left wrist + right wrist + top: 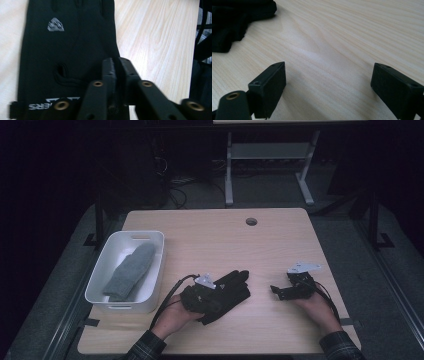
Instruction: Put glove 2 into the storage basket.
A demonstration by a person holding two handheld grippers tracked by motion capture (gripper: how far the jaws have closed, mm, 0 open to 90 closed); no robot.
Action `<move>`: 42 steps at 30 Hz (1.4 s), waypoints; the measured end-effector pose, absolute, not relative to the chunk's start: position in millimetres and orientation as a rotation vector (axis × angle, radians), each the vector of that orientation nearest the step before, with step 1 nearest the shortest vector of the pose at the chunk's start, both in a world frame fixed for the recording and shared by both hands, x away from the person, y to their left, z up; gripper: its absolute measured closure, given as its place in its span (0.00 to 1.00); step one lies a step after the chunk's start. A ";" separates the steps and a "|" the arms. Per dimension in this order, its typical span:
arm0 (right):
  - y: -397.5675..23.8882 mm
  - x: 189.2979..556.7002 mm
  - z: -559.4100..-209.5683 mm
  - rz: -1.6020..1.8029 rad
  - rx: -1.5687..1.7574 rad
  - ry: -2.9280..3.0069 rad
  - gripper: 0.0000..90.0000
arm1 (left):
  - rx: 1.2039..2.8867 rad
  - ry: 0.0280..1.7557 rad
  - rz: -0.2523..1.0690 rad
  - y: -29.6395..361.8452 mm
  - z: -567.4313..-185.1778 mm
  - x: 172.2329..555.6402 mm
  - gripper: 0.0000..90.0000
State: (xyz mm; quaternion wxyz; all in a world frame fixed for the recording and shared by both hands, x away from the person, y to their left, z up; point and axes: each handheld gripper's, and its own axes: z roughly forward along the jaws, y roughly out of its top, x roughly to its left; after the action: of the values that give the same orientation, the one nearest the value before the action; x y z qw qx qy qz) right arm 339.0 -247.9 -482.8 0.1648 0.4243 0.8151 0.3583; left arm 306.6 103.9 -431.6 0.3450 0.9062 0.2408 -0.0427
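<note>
Two gloves on record, one already stowed, one in hand.

Item one: black glove [224,292], lying flat on the tabletop [280,245] just right of the white bin [116,306]. Its long axis runs on a slant, cuff toward the person, glove fingers pointing up and away to the right. The left gripper view shows a grey logo on its back and lettering at the cuff.

Item two: left gripper [200,292], sitting over the cuff end of the black glove. Its fingers [110,72] are nearly pressed together, a narrow slit between them with dark fabric apparently pinched there. This hand is plainly the nearer one to the black glove.

Item three: right gripper [278,291], resting low on bare wood right of the black glove and apart from it, fingers [270,85] spread wide with nothing between.

Item four: grey mitten [130,271], lying lengthwise inside the white bin.

Judgement: the coming move is likely a carry leftward from the black glove's spot to the white bin. The near bin wall is the one obstacle to clear; the trailing glove fingers could drag on it.
</note>
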 end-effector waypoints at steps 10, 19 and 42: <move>-247.6 339.1 -482.8 1.022 1.209 2.322 0.14 | 2.311 0.634 -0.002 100.1 -423.0 329.8 0.36; -247.1 339.2 -482.8 1.022 1.209 2.321 0.14 | 2.350 0.635 0.080 88.4 -433.8 342.2 0.18; -246.3 339.2 -482.8 1.024 1.209 2.323 0.15 | 2.423 0.650 0.100 81.3 -460.2 345.2 0.14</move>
State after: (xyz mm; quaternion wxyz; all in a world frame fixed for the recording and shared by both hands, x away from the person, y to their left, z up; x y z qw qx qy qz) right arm 339.2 -246.3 -482.8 0.1643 0.4243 0.8149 0.3591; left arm 345.2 81.3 -460.2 0.3101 0.9175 0.2461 0.0380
